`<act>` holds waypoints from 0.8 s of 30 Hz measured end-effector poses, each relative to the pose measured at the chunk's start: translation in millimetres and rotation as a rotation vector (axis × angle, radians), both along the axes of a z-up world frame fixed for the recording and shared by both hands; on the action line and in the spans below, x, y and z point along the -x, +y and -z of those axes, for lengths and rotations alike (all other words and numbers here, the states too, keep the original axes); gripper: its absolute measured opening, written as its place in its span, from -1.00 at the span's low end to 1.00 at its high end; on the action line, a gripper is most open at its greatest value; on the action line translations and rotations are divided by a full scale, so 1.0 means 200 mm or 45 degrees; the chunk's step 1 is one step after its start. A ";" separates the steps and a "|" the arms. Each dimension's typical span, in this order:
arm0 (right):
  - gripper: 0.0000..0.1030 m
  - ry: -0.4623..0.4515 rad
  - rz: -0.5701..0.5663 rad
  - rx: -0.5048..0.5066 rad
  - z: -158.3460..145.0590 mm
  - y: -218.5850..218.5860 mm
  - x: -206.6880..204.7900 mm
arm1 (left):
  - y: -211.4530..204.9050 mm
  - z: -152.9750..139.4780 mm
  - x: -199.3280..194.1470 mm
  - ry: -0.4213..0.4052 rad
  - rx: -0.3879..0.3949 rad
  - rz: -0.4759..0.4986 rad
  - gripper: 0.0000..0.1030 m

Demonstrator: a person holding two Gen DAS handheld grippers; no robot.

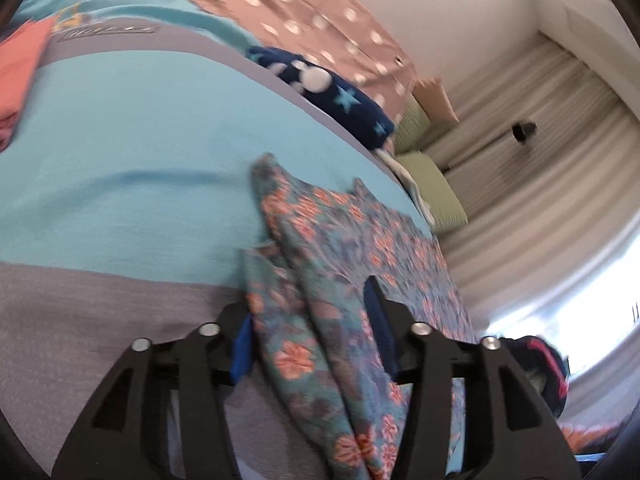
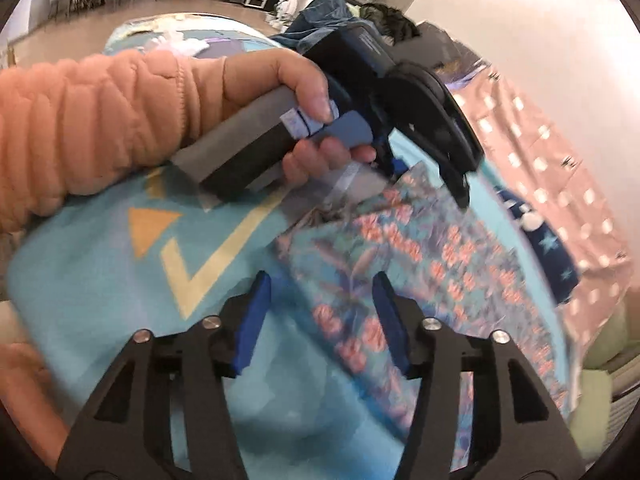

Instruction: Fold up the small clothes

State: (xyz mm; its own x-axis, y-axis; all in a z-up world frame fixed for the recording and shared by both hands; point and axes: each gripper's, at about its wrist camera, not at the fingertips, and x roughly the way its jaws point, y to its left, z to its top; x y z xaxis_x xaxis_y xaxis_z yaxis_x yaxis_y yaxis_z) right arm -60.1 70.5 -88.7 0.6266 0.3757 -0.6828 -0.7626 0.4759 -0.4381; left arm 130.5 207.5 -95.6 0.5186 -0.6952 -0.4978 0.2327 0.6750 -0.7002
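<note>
Bedding in turquoise and grey [image 1: 132, 152] covers the bed where the work goes on, with a pink dotted cover [image 1: 304, 12] and striped curtains behind.

Left fingers [image 1: 312, 332] stand parted, the blue pads on either side of a bunched ridge of the floral garment [image 1: 360, 240]; the cloth passes between them, and no squeeze shows. Right fingers [image 2: 322, 320] are likewise released, over the garment's near edge with nothing pinched. From the right wrist view, the person's hand [image 2: 280, 80], in an orange sleeve [image 2: 88, 120], grips the left tool's handle above the far side of the cloth.

The garment lies flat near the bed's edge, partly doubled over along one side. This looks like a fold just laid down or about to be regripped; motion blur leaves that unsure. To do it well, each side should catch only the upper layer near a corner, both lift together, and edges meet before letting go. A grab at the bunched ridge risks dragging both layers askew.
</note>
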 end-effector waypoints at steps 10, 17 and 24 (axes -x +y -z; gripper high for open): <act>-0.14 0.111 0.116 -0.132 0.01 0.07 -0.12 | -0.06 0.04 -0.17 0.039 0.009 0.015 -0.31; -0.77 0.097 0.167 -0.176 0.01 0.08 -0.15 | -0.03 0.07 -0.17 0.078 0.065 -0.013 -0.70; -0.85 0.143 0.199 -0.425 -0.19 -0.10 -0.16 | -0.06 -0.04 -0.16 0.045 0.015 -0.029 -0.84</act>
